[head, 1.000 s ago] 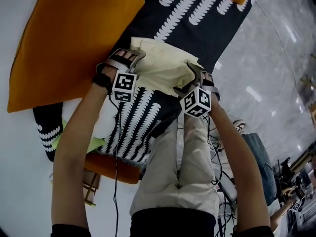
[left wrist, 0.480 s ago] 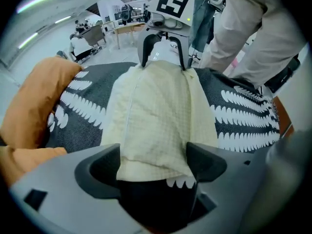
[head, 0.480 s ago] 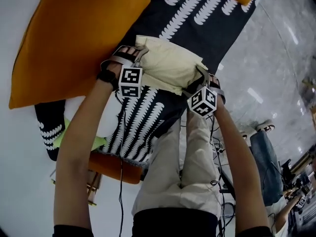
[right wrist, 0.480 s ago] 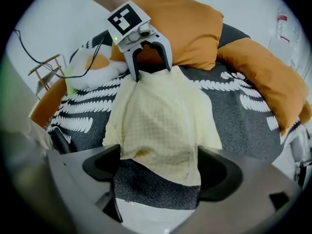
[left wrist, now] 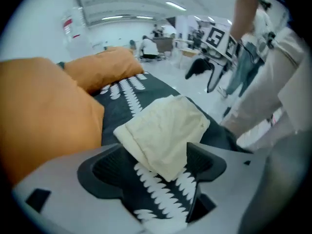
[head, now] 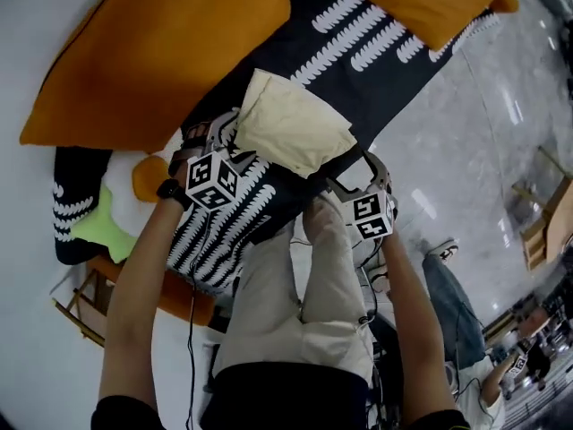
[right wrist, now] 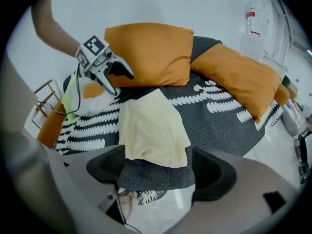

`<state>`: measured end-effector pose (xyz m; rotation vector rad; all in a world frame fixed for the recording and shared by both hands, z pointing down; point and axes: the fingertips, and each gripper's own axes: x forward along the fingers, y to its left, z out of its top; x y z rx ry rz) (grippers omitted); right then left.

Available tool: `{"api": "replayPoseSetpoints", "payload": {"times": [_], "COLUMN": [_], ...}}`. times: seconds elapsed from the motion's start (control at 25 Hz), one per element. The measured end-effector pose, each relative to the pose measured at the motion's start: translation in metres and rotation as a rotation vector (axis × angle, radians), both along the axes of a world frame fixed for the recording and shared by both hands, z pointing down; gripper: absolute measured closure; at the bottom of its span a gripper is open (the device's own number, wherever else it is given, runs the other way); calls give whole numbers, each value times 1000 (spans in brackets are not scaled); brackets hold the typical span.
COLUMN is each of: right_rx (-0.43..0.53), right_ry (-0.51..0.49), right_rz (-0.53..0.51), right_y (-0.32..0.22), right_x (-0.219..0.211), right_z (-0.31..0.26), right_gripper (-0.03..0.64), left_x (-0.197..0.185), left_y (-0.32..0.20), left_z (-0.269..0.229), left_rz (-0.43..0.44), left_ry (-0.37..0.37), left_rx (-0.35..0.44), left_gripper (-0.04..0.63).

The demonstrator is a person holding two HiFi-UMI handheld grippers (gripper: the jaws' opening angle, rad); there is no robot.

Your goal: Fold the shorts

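Your left gripper point(head: 224, 138) and right gripper point(head: 351, 170) flank the shorts point(head: 291, 128), angled down, jaws apart, gripping nothing; the right jaws have just been closing.

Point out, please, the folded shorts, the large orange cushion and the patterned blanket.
folded shorts point(head: 291, 128): head view, fabric's middle.
large orange cushion point(head: 170, 52): head view, its centre.
patterned blanket point(head: 394, 61): head view, beyond the shorts.

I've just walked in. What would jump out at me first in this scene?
A large orange pillow fills the upper left of the head view, and a second orange pillow lies at the top right. Between them stretches a black cover with white feathery stripes. On it sits a pair of cream shorts, folded into a small packet.
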<state>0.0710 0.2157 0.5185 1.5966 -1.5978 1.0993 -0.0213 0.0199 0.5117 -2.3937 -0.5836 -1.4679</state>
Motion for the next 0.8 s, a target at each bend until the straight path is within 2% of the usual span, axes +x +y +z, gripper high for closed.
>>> {"api": "replayPoseSetpoints", "payload": {"times": [0.08,0.16,0.2,0.36,0.44,0.52,0.64,0.72,0.8], "right_rx": [5,16,22,-45,-68,-62,-34,-16,-17], "right_ry": [-30,-67,-87,-174,-171,-144,-130,-154,-214], "right_rz": [-42,-49,-60,-215,-313,-417,-535,-568,-562], "right_y": [-3,-12,-21,-59,-84,-113,-158,-188,-213], "right_x": [11,7,6,21,28,35,48,46,33], "right_z": [-19,-34,-33,20,42,53,70,78,83], "right_gripper": [199,221,233,281,288,288,288,288,293], "left_x": [-13,-35,-43,-75,-92,-93,-72,-62,-58], "left_y": [18,36,39,41,48,53,47,32,15], "left_z": [-12,-25,-27,9,28,43,69,82,90], "left_rz": [-290,-529,-643,-1133,-1340,-1462,-1551,-1632,-1746], "left_ry": [-17,-47,-47,-21,-5,14,54,108,166], "left_rx": [-195,-422,-496,-626,-693,-738,-733,-749,-801], "left_gripper": [186,186,186,186,186,186,186,186,187]}}
